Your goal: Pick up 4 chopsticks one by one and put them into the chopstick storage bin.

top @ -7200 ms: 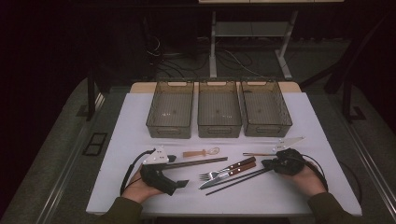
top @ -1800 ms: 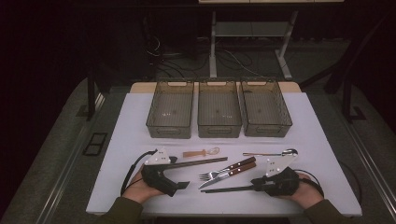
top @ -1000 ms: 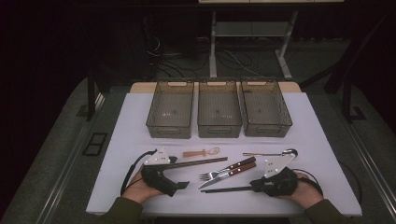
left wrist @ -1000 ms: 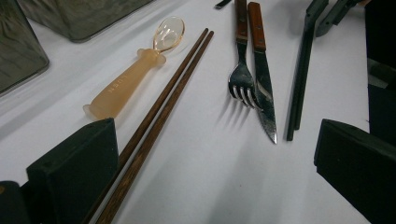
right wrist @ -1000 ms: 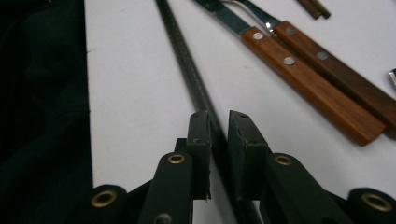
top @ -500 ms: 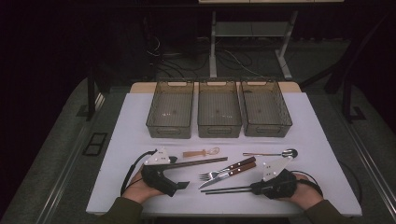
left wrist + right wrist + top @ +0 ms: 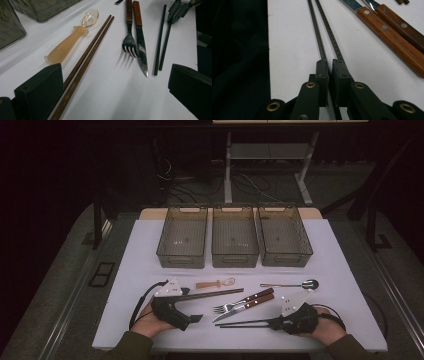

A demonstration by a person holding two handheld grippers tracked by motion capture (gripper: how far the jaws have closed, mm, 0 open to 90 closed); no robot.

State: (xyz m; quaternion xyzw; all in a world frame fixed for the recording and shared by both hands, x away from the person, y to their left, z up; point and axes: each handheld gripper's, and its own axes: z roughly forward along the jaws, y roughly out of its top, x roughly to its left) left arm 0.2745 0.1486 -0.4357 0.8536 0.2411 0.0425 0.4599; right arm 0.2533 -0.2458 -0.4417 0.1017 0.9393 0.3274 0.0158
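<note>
My right gripper (image 7: pixel 274 322) lies near the table's front edge. Its jaws have just been closing, and they are shut on the ends of two black chopsticks (image 7: pixel 245 322), which point left across the white table. In the right gripper view the thin black chopsticks (image 7: pixel 318 35) run straight out from the pinched right gripper (image 7: pixel 329 61). My left gripper (image 7: pixel 192 306) rests at the front left, open. In its own view the left gripper (image 7: pixel 115 72) has wide-set jaws, with brown wooden chopsticks (image 7: pixel 87 52) passing beside the left one.
A peach baby spoon (image 7: pixel 215 283), brown chopsticks (image 7: pixel 215 293), a wood-handled fork (image 7: pixel 235 304) and knife (image 7: pixel 245 308) lie mid-table. A metal spoon (image 7: pixel 292 284) lies right. Three smoky bins (image 7: pixel 181 260) (image 7: pixel 235 260) (image 7: pixel 286 259) stand behind.
The right gripper has come back toward the front edge with the black chopsticks, which swung from slanted to nearly level. The left gripper has stayed put.
</note>
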